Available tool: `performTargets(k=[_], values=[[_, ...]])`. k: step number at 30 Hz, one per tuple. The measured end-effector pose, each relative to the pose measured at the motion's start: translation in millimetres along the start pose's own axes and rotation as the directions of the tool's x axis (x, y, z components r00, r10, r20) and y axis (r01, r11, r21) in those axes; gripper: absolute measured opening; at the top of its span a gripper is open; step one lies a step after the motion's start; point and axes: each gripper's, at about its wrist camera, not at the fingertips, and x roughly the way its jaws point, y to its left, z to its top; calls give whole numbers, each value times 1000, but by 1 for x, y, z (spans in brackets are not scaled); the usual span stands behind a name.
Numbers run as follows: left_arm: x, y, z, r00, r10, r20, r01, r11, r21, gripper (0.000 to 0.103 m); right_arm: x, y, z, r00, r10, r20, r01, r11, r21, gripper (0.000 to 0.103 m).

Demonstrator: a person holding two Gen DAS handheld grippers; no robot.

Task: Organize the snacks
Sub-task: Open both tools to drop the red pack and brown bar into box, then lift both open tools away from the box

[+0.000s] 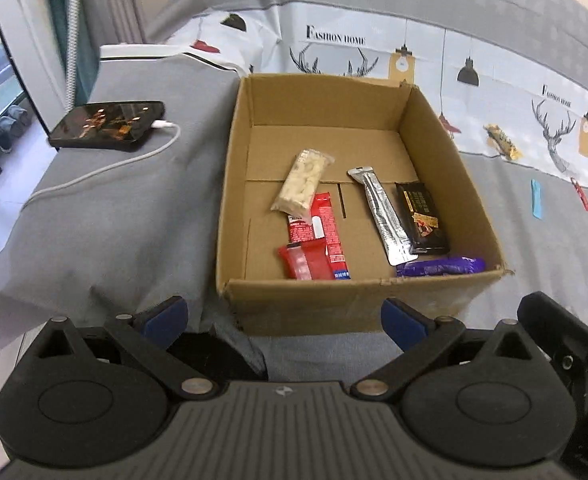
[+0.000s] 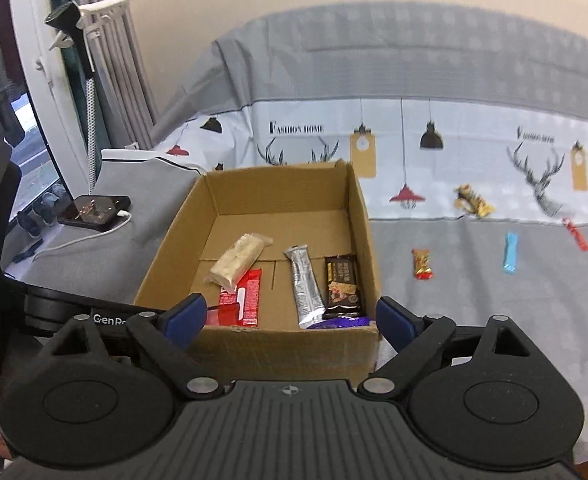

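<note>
- Left wrist view: the left gripper (image 1: 284,316) points steeply down at the near wall of the cardboard box (image 1: 350,296), jaws spread wide with nothing between them
- Six snacks lie in the box: a pale bar (image 1: 302,188), two red packets (image 1: 326,232), a silver stick (image 1: 386,216), a black bar (image 1: 422,220), a purple bar (image 1: 440,266)
- Right wrist view: the right gripper (image 2: 290,318) tilts down at the box, jaws wide, gripping nothing
- Four snacks lie loose on the bedspread (image 2: 474,320): gold (image 2: 474,200), red-gold (image 2: 422,264), blue (image 2: 510,252), red (image 2: 576,232)
</note>
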Motion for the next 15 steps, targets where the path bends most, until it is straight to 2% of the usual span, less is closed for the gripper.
performTargets(k=[9,15], values=[[-40,2,-29,994,33,101,-34,999,6,103,-40,7,-13,999,-23,49,24,999,-33,97],[-58,-6,-46,991,26,132,-32,999,40,103,-57,11,-17,997,-26,78,29,999,-45,101]])
